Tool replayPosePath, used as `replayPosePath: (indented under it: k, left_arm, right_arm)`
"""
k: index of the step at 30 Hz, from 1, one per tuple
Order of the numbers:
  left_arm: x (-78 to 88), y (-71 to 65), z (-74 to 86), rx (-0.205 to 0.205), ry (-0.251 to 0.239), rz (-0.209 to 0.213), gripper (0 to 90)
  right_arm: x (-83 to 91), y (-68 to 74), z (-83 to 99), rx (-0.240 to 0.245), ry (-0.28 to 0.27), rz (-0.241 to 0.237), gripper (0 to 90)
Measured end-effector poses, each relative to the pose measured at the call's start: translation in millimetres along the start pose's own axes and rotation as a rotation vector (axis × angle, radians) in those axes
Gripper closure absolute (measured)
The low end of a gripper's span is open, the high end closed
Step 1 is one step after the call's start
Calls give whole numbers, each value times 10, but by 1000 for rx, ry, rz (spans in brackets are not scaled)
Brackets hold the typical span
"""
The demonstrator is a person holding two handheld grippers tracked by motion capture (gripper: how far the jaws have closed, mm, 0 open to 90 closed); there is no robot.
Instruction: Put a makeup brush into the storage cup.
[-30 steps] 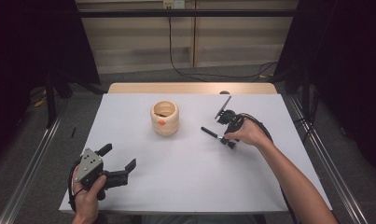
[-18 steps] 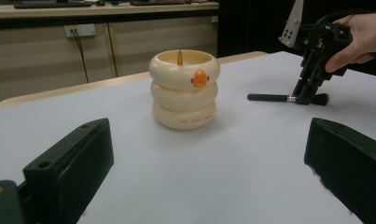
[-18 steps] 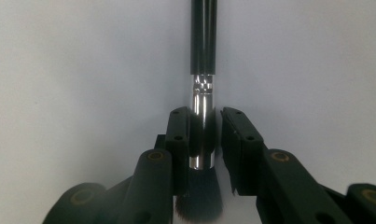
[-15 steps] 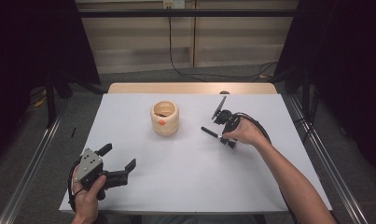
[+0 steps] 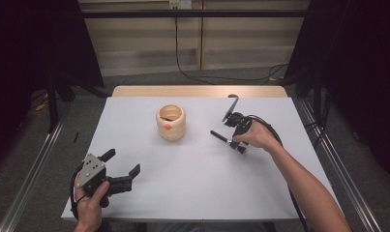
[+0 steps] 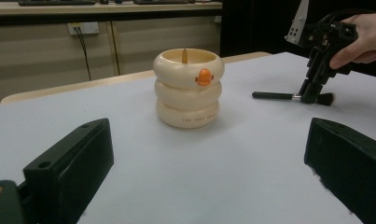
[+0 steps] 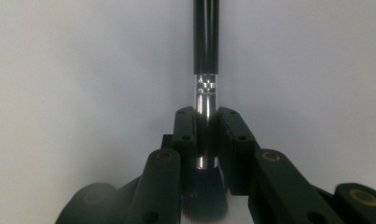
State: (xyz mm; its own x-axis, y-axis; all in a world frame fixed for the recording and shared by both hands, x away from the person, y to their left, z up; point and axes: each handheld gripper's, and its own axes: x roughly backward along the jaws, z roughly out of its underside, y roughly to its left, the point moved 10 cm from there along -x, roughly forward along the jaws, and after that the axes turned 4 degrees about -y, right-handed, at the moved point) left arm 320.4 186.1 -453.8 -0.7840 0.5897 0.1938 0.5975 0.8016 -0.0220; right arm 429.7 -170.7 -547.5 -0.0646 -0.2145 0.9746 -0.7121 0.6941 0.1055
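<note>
A black-handled makeup brush (image 5: 220,137) lies flat on the white table (image 5: 192,193), right of centre. My right gripper (image 5: 235,143) points down at it. Its jaws have just been closing and now clamp the silver ferrule (image 7: 205,100), with the handle (image 7: 205,46) running away and the dark bristles (image 7: 202,196) near the camera. From the left gripper view, the right gripper (image 6: 311,95) stands over the brush (image 6: 272,95). A cream ringed holder (image 5: 171,123) with an orange button (image 6: 204,77) stands mid-table. My left gripper (image 5: 121,162) rests open at the near left, its jaws wide apart (image 6: 206,140).
A thin stick (image 6: 184,55) pokes up inside the holder. A wooden strip (image 5: 197,91) borders the table's far edge. Metal rails (image 5: 33,164) run along both sides of the table, and cables (image 5: 183,67) lie on the floor beyond.
</note>
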Motion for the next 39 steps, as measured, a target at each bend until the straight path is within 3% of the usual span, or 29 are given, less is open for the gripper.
replayPosePath:
  k: [9, 14, 29, 39]
  left_arm:
    - [-3, -1, -15, -6, -6, 4, 12]
    - [2, 4, -12, 0, -5, 4, 12]
    - [6, 4, -31, 1, -15, 2, 11]
    - [9, 5, -37, -6, -18, 6, 9]
  right_arm:
    - [120, 18, -31, -24, -73, -28, 775]
    - [195, 14, -32, -42, -116, -17, 775]
    - [447, -4, -37, -107, -360, -22, 775]
    - [575, -7, -105, -105, -548, -19, 775]
